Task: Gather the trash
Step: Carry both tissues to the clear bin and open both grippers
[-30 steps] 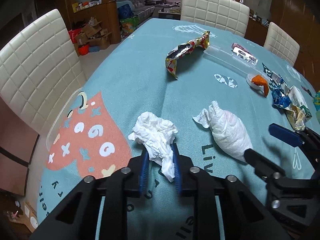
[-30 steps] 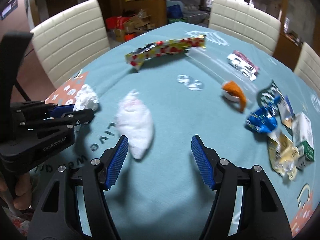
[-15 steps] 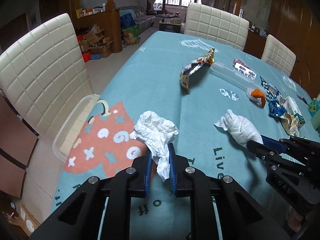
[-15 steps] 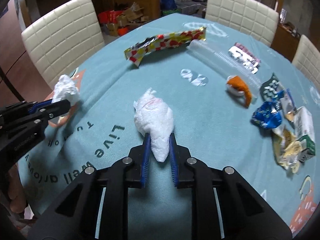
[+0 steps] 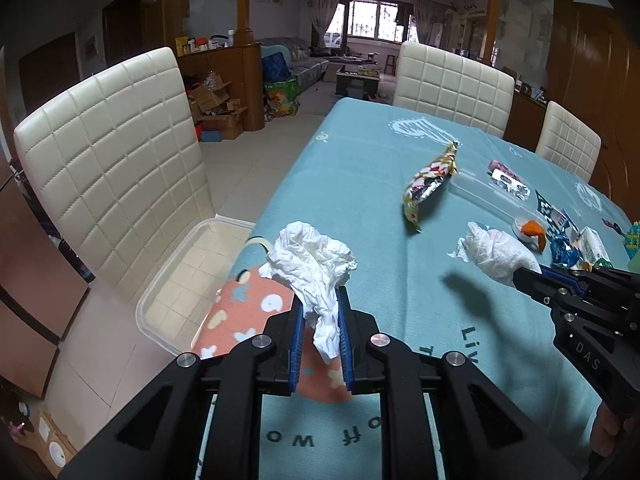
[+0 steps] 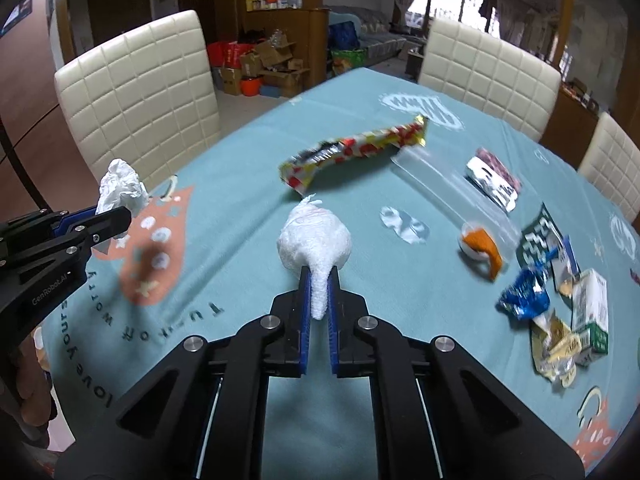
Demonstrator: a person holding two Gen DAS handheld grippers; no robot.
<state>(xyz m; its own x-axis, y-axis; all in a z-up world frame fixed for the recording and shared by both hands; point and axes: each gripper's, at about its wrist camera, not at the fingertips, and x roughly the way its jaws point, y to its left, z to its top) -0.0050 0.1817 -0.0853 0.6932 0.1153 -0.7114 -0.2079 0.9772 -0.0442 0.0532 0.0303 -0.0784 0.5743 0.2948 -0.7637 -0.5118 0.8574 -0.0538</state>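
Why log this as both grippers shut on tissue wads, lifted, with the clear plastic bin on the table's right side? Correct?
Only the bin is wrong. The clear plastic bin sits off the table's left edge, beside the chair, as the left wrist view shows. The left gripper and right gripper each clamp a lifted tissue wad.

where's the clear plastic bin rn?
Left wrist view, lower left: the clear plastic bin sits off the table's edge, below the white chair and just left of the crumpled tissue in the left gripper.

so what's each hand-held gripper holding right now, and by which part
Left hand-held gripper: a crumpled white tissue, pinched by its lower trailing end. Right hand-held gripper, whose jaws have just closed: a rolled white paper-towel wad, pinched by its narrow tail.
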